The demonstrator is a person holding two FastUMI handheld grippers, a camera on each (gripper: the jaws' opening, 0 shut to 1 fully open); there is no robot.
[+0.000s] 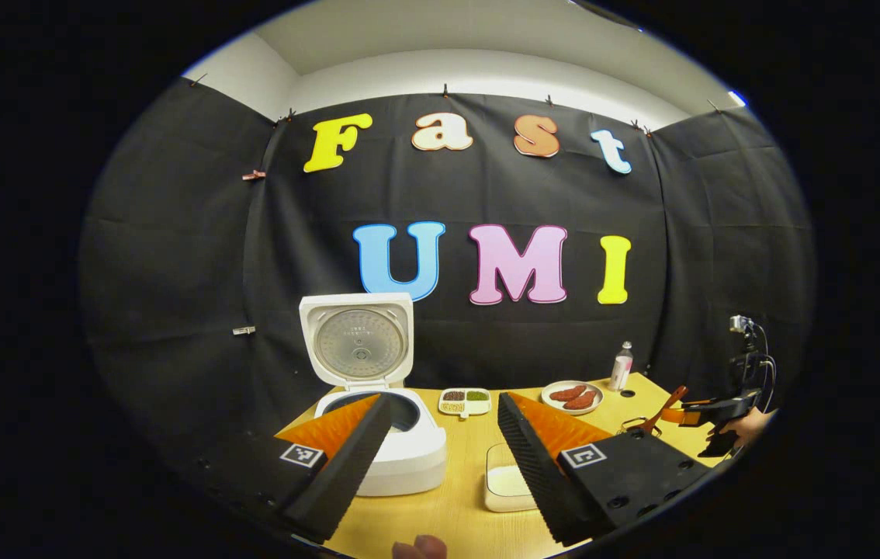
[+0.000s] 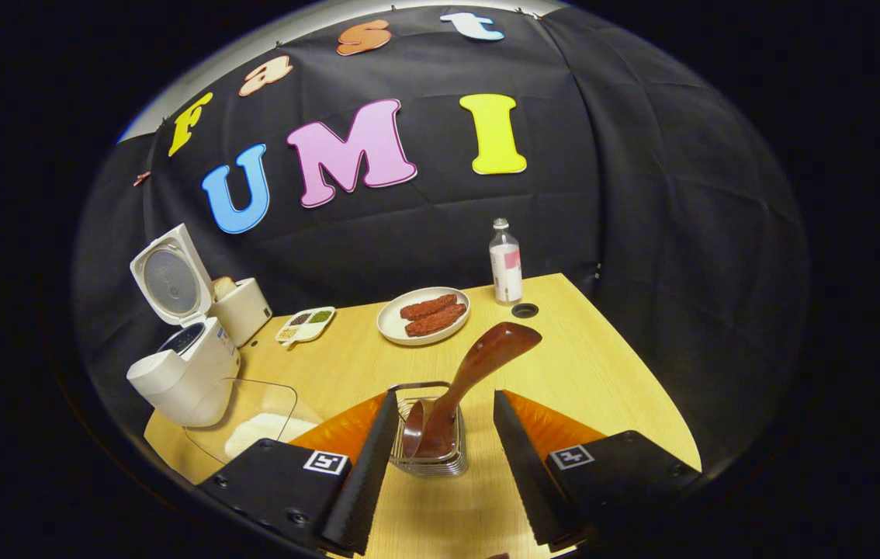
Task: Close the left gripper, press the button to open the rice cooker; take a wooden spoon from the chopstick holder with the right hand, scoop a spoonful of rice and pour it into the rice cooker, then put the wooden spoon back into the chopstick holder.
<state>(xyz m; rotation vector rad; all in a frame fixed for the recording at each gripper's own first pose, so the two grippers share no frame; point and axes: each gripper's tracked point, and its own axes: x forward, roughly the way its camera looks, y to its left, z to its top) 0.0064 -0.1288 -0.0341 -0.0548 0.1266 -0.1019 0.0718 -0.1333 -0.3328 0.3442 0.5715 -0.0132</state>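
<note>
The white rice cooker (image 1: 401, 454) stands with its lid (image 1: 356, 341) raised, just beyond my left gripper (image 1: 444, 400), which is open and holds nothing. A clear box of white rice (image 1: 506, 481) lies between its fingers, nearer the right one. In the right gripper view the dark wooden spoon (image 2: 486, 353) stands tilted in the wire chopstick holder (image 2: 428, 458). My right gripper (image 2: 444, 397) is open, one finger on each side of the holder, not touching the spoon. The open rice cooker (image 2: 184, 365) and the rice box (image 2: 261, 423) are at the left.
A plate of sausages (image 2: 424, 314), a small divided dish (image 2: 305, 324) and a bottle (image 2: 505, 272) stand towards the back of the wooden table (image 2: 603, 388). A white box (image 2: 242, 310) sits behind the cooker. A hand (image 1: 750, 423) holds the right gripper (image 1: 708, 411) far right.
</note>
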